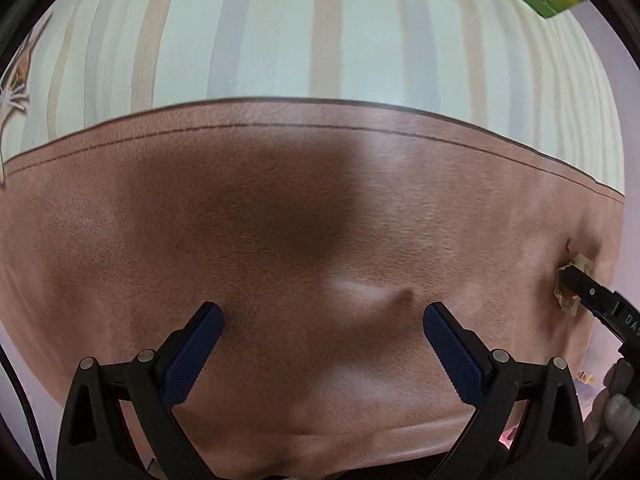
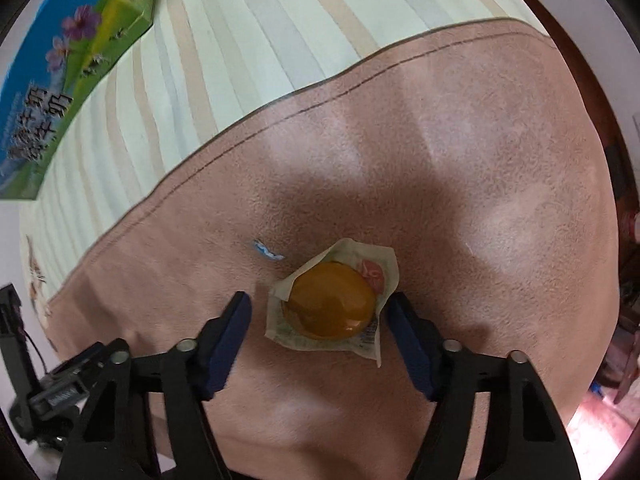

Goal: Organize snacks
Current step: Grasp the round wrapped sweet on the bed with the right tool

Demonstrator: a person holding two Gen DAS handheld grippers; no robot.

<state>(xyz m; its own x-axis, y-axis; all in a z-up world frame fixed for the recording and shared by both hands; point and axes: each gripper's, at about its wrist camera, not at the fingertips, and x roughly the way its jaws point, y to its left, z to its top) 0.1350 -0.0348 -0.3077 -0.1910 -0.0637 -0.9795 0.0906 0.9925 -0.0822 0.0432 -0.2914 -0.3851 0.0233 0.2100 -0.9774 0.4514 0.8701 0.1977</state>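
A round orange snack in a clear and cream wrapper (image 2: pixel 332 306) lies on a pink-brown leather mat (image 2: pixel 460 160). My right gripper (image 2: pixel 320 312) is open, its blue-padded fingers on either side of the snack, not closed on it. In the left wrist view the same snack (image 1: pixel 570 290) shows at the far right, partly hidden by the right gripper's finger (image 1: pixel 588 292). My left gripper (image 1: pixel 324 320) is open and empty over the mat (image 1: pixel 280 220).
A striped cloth (image 2: pixel 240 60) covers the table beyond the mat; it also shows in the left wrist view (image 1: pixel 320 32). A green and blue milk carton box (image 2: pixel 72 68) stands at the far left. A small blue scrap (image 2: pixel 268 251) lies near the snack.
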